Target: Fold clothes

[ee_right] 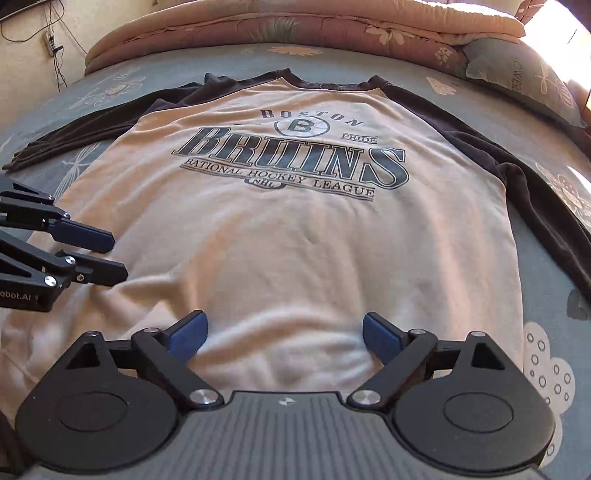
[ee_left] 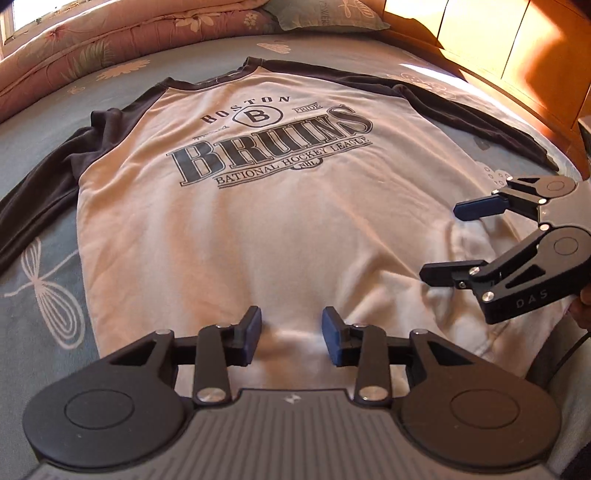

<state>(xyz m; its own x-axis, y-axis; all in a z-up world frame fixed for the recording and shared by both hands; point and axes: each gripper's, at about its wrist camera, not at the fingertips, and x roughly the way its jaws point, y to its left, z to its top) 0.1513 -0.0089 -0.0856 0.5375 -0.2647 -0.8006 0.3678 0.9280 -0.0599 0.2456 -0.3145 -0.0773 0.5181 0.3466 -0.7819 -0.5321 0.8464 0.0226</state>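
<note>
Lying flat on the bed, the shirt is spread out print side up, collar toward the quilt at the far end and both dark sleeves stretched out to either side of the body. No fold shows anywhere yet, so I'd say the folding proper hasn't started; only the laying-out looks done. The hem nearest me is a bit rumpled, especially toward the corner below the right gripper, so it may want smoothing first. Both grippers hover over that hem. The left gripper has its jaws partly apart with nothing but cloth showing beneath the gap; the right gripper's jaws stand spread wide, also holding nothing. Everything is left to do: sleeves brought in over the body, sides folded, then the length halved toward the collar.
</note>
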